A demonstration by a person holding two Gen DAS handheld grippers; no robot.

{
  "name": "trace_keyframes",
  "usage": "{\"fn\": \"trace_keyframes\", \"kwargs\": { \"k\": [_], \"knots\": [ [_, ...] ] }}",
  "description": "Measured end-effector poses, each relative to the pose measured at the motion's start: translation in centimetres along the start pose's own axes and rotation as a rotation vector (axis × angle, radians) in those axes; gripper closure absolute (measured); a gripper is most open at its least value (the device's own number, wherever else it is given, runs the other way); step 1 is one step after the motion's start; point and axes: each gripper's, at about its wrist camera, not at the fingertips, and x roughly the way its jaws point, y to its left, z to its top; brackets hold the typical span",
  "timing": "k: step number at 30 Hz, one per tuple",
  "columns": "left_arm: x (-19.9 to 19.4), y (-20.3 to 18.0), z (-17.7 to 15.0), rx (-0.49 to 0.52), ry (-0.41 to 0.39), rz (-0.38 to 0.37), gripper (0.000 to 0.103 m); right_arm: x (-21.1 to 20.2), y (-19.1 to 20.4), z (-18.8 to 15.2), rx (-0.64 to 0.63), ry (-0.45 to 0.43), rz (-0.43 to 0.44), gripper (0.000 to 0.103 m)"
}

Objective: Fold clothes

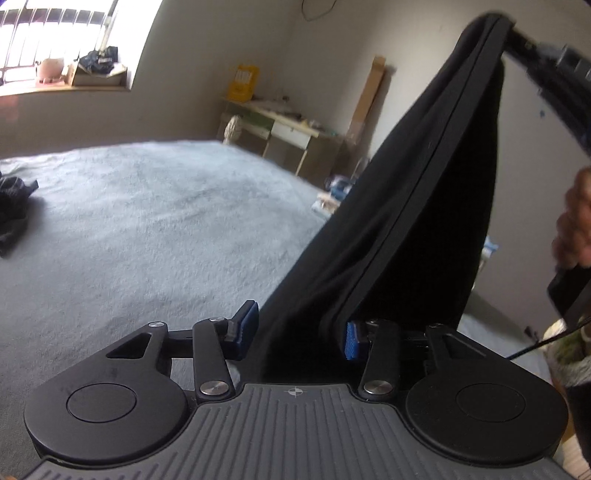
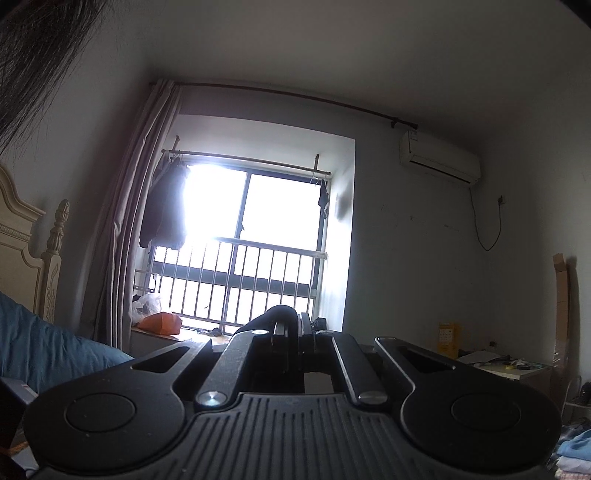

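A black garment (image 1: 424, 192) hangs as a long folded strip from the upper right down to the lower middle of the left wrist view. Its top corner is pinched by my right gripper (image 1: 515, 35), which reaches in from the right. In the right wrist view that gripper (image 2: 293, 321) is shut, with a fold of black cloth (image 2: 280, 312) bulging over its tips. My left gripper (image 1: 299, 328) stands open around the strip's lower end. Its blue pads (image 1: 248, 321) flank the cloth on either side, and the fabric between them looks loose, not squeezed.
A bed with a pale blue-grey blanket (image 1: 147, 221) spreads below and left. A dark clothing heap (image 1: 14, 206) lies at its left edge. A desk (image 1: 288, 125) stands by the far wall. A hand (image 1: 574, 221) shows at the right edge. Folded clothes (image 2: 576, 450) lie at the lower right.
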Motion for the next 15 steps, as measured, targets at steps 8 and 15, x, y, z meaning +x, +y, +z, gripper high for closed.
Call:
{"fn": "trace_keyframes", "kwargs": {
  "k": [8,15],
  "knots": [
    [-4.3,1.2,2.6,-0.059,-0.127,0.133,0.100,-0.3,-1.2,-0.4,-0.020,0.013,-0.051,0.099],
    [-16.7,-2.0,10.5,-0.055,-0.436,0.016,0.100,-1.1,-5.4,3.4,0.051,-0.071,-0.096,0.099]
  ]
}}
